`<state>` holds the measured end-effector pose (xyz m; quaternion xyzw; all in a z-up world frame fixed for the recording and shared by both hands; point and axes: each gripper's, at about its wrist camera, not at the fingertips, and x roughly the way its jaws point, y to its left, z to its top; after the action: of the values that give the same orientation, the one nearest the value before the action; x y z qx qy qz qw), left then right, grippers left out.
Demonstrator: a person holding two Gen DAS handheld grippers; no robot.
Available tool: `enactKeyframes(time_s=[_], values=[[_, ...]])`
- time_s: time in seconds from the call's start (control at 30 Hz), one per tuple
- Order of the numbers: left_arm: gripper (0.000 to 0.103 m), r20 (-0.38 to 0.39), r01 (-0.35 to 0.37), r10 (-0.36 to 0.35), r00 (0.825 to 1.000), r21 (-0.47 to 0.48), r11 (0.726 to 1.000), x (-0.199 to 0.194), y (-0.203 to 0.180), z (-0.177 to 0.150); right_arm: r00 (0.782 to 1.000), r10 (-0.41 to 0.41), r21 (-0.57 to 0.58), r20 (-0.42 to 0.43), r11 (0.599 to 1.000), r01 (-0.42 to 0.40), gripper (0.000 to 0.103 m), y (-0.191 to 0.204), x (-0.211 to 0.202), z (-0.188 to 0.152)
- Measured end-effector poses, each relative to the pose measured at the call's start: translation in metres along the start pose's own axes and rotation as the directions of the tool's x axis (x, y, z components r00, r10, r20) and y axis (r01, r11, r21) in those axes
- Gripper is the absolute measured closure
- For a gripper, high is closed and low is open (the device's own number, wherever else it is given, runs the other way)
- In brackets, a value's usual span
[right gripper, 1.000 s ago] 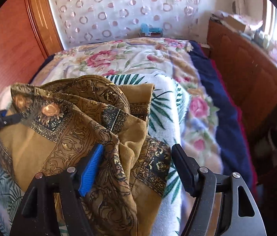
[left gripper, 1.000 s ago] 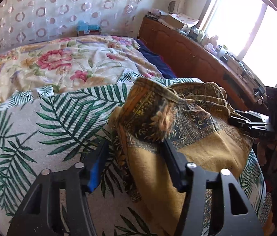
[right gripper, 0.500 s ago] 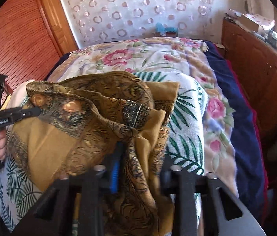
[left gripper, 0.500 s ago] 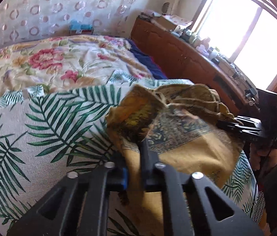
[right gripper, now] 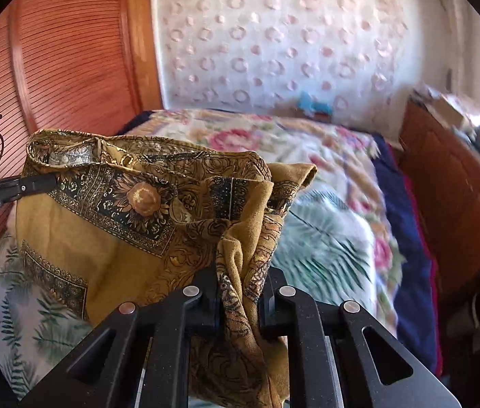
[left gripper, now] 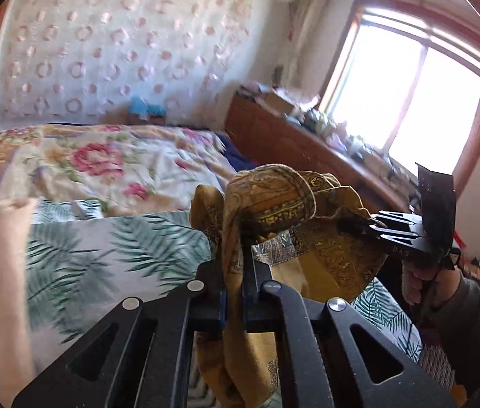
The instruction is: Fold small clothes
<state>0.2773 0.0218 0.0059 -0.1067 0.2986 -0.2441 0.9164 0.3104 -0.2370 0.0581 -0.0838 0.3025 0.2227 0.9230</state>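
Note:
A mustard-yellow garment with dark ornate borders hangs bunched above the bed, stretched between both grippers. In the left wrist view my left gripper is shut on a gathered fold of it. In that view the right gripper holds the cloth's other end, with a hand below it. In the right wrist view the garment spreads to the left, and my right gripper has its jaws closing, pads pressed on a thick twisted bunch. In that view the left gripper pinches the far corner.
Under the garment lies a palm-leaf cover on the bed, with a floral quilt behind it. A navy blanket runs along the right side. A cluttered wooden sideboard stands under the window. A slatted wooden door is at left.
Both grippers went from open around the garment to clamped on it. Both then rose and lifted the cloth off the bed, pulling it out between them.

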Motion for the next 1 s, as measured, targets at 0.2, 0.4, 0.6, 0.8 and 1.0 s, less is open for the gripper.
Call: enactKeyframes(time_s=[0.2, 0.4, 0.6, 0.8, 1.0], values=[[0.097, 0.082, -0.123, 0.128, 0.988, -0.064, 0.99, -0.069, 0.048, -0.017, 0.995, 0.085, -0.134, 0.052, 0.988, -0.077, 0.089, 0.063, 0.017, 0.032], [0.097, 0.143, -0.236, 0.255, 0.956, -0.142, 0.961, -0.12, 0.094, -0.035, 0.984, 0.169, -0.29, 0.064, 0.946, -0.144, 0.089, 0.136, 0.049, 0.063], [0.097, 0.149, -0.292, 0.333, 0.931, -0.242, 0.925, -0.14, 0.137, -0.059, 0.979, 0.194, -0.436, 0.06, 0.888, -0.149, 0.089, 0.196, 0.099, 0.107], [0.097, 0.139, -0.322, 0.372, 0.918, -0.29, 0.901, -0.148, 0.16, -0.078, 0.977, 0.206, -0.554, 0.053, 0.82, -0.143, 0.09, 0.247, 0.148, 0.132], [0.097, 0.097, -0.341, 0.389, 0.916, -0.324, 0.883, -0.157, 0.179, -0.1, 0.969, 0.246, -0.639, 0.016, 0.748, -0.179, 0.089, 0.286, 0.19, 0.145]])
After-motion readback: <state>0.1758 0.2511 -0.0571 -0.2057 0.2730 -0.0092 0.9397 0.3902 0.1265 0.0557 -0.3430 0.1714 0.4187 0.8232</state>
